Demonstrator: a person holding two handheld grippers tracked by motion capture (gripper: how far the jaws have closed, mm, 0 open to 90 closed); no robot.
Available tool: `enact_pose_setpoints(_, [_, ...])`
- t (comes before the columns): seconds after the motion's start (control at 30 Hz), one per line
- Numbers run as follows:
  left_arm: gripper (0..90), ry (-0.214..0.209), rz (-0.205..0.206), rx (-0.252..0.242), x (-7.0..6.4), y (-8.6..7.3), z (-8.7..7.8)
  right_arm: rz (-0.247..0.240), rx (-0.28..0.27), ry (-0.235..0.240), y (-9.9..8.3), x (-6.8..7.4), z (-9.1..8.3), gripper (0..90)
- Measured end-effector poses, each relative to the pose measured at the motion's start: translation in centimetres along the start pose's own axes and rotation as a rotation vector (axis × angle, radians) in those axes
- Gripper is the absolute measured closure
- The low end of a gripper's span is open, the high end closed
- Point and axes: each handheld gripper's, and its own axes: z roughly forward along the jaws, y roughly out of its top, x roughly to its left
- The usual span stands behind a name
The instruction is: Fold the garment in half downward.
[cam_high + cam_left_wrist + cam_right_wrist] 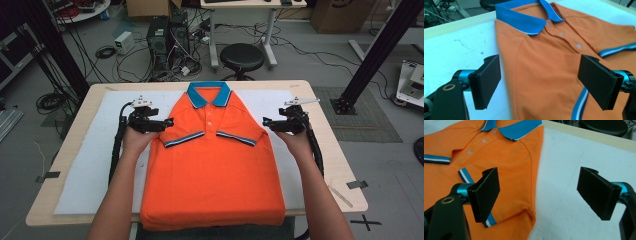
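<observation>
An orange polo shirt [212, 165] lies flat in the middle of the frame on a white mat [90, 160] covering the wooden surface [75, 107], blue collar [208, 93] toward the top, both sleeves folded in across the chest. No writing or brand can be read on it.

The left hand-held gripper [167, 121] sits at the shirt's left shoulder edge, jaws spread; its own view shows the jaws straddling that edge, one over white mat, one over orange cloth, plus three buttons [579, 46] and a striped cuff [579, 106]. The right hand-held gripper [266, 121] mirrors it at the right shoulder, jaws spread as well; its view shows the folded sleeve's corner [530, 216].

The shirt's hem hangs over the near edge at the bottom. Bare mat lies open on both sides.
</observation>
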Motion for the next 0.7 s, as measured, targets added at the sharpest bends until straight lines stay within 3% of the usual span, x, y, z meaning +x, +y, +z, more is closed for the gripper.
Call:
enact_pose_setpoints(0.17, [18.8, 0.014, -0.019, 0.044, 0.7, -0.7, 1.5, 0.002, 0.03, 0.021, 0.7, -0.3, 1.7, 18.8])
enact_pose_setpoints(0.23, [18.8, 0.02, -0.012, 0.1, 1.0, -0.6, 2.6, 0.006, 0.049, 0.024, 0.8, -0.5, 2.4, 18.8])
enact_pose_setpoints(0.33, [18.8, 0.031, -0.01, 0.097, 1.3, -0.3, 3.6, 0.016, 0.063, 0.027, 0.9, -0.7, 3.5, 18.8])
enact_pose_setpoints(0.5, [18.8, 0.033, -0.002, 0.148, 1.7, 0.1, 5.2, 0.02, 0.088, 0.021, 0.9, -0.9, 5.3, 18.8])
enact_pose_setpoints(0.7, [18.8, 0.044, -0.021, 0.135, 2.1, -0.1, 6.2, 0.005, 0.112, 0.025, 1.4, -0.9, 7.4, 18.8])
